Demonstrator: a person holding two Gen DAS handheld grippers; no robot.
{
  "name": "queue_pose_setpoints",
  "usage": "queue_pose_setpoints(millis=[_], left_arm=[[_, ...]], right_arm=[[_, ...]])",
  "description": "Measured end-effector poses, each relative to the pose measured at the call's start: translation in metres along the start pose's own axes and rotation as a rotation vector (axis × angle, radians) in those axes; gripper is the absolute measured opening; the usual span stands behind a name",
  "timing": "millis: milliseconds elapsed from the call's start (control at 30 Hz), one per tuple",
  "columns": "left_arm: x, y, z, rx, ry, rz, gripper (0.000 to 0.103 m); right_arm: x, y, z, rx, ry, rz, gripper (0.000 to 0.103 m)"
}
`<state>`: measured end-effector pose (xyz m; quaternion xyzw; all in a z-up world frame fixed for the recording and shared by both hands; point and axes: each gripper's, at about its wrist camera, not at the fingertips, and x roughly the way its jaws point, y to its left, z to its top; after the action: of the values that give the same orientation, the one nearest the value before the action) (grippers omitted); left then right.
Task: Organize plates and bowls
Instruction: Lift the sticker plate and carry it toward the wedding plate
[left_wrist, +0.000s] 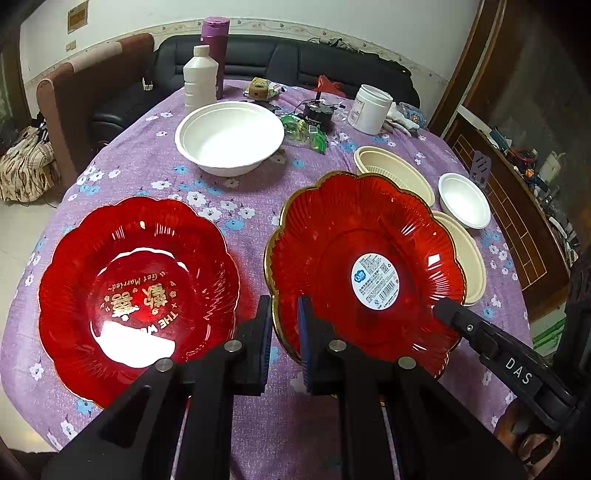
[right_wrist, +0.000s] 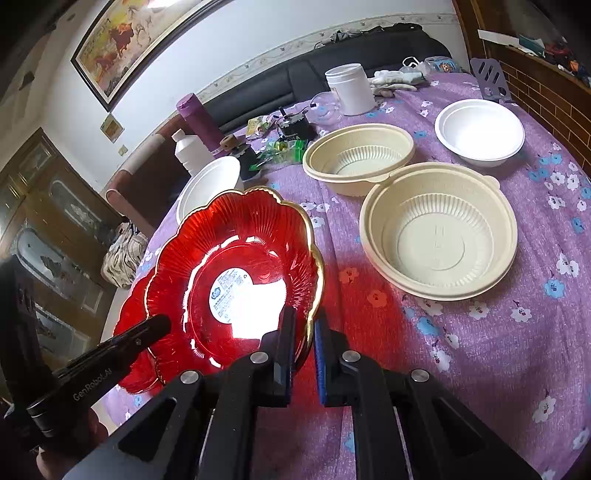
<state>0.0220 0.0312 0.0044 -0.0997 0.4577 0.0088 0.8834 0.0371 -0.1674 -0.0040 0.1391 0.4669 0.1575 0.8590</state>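
A red gold-rimmed plate with a round white sticker (left_wrist: 369, 266) (right_wrist: 236, 273) is lifted and tilted above the purple tablecloth. My left gripper (left_wrist: 283, 314) is shut on its near left rim. My right gripper (right_wrist: 305, 325) is shut on its near right rim; its finger also shows in the left wrist view (left_wrist: 454, 314). A second red plate with gold lettering (left_wrist: 136, 291) lies flat at the left. Two beige plastic bowls (right_wrist: 439, 229) (right_wrist: 360, 157) lie to the right, a small white bowl (right_wrist: 480, 129) beyond them, and a large white bowl (left_wrist: 229, 136) at the back.
A white bottle (left_wrist: 200, 77), a purple flask (left_wrist: 216, 48), a white jar (left_wrist: 371, 107), a small black device (left_wrist: 316, 114) and green wrappers (left_wrist: 306, 133) stand at the table's far side. A dark sofa (left_wrist: 295, 59) is behind; a wooden cabinet (left_wrist: 517, 206) is at the right.
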Motion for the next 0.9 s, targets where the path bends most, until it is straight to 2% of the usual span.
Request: queue_pose_setpoints(millis=[900], left_arm=[[-0.0073,-0.0044,-0.0105,0.021,-0.060,0.052,0.011]], right_arm=[[-0.0031,0.0031,-0.0049,-0.033,-0.014,0.000,0.009]])
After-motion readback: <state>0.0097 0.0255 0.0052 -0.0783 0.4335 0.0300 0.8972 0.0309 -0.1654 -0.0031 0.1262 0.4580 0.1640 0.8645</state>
